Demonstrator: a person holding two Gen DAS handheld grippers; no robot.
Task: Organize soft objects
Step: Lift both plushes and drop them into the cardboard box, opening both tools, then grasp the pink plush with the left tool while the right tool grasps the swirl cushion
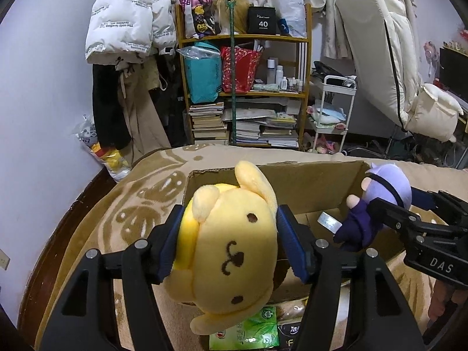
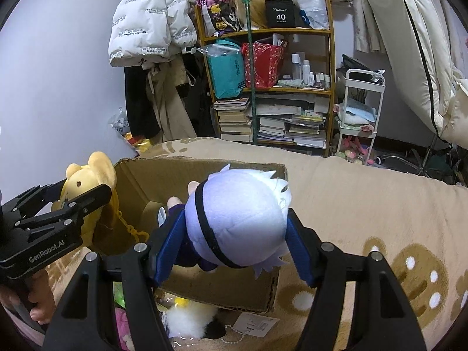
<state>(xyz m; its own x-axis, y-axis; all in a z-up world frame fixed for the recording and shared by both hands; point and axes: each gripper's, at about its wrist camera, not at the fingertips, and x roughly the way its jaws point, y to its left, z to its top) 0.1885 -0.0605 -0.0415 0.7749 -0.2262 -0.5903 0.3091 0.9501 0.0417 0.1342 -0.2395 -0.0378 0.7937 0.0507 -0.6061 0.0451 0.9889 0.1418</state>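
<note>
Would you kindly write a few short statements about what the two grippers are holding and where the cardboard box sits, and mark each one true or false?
1. The left gripper has a yellow dog plush between its pads. True.
2. The right gripper is empty. False: it is shut on a purple-haired doll with a dark band across its head.
3. The cardboard box is open at the top and rests on a beige patterned blanket. True.
4. Both toys already lie on the floor of the box. False: each is held in a gripper above or at the box opening.
5. A wooden shelf with stacked books stands behind the bed. True.
</note>
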